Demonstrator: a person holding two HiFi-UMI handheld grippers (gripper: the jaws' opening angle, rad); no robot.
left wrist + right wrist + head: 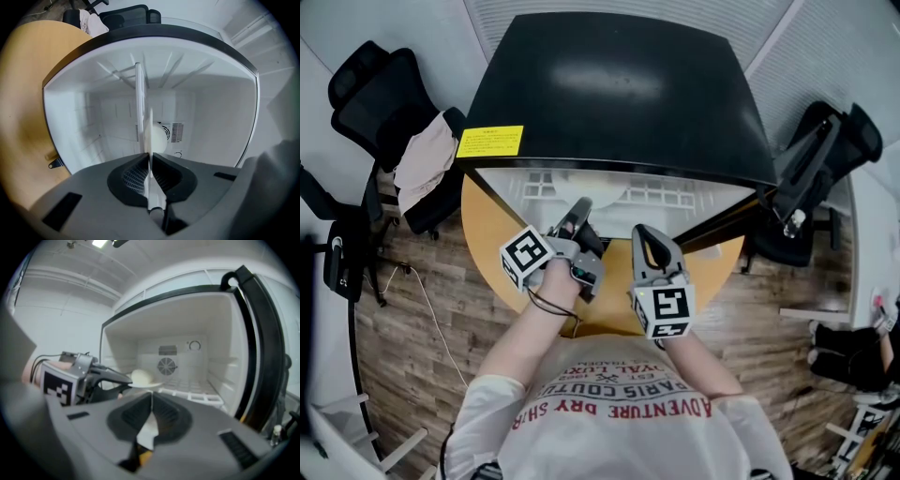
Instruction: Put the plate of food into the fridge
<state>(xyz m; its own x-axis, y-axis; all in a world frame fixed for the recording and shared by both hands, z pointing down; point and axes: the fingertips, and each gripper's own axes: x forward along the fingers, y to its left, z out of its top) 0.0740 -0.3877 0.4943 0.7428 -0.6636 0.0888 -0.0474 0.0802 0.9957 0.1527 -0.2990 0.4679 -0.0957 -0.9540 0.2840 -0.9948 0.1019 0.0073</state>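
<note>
A small fridge with a glossy black top (619,94) stands on a round, tan wooden surface (487,248). Its black door (255,333) is swung wide open at the right. The inside is plain white plastic (211,117), with a round fan grille (166,365) in the back wall and a white slatted shelf (192,387) across the floor of the compartment. Nothing else shows inside.

The left gripper (150,157) has its jaws closed on the rim of a thin white plate (138,93), which its own view shows edge-on as a narrow pale strip running away from the jaws into the compartment. On the plate sits one pale, cream-coloured rounded lump of food (157,138). In the right gripper view the plate lies level, with the food on top, at the left side of the fridge's mouth and low over the shelf. Whether it touches the shelf cannot be told.

The right gripper (151,394) is beside the left one in front of the opening. Its jaws are closed together with nothing between them.

A yellow rectangular label (490,142) is stuck at the front left corner of the fridge top. Black office chairs stand on either side of the surface, and the left one (370,84) carries a pale cloth (427,159).
</note>
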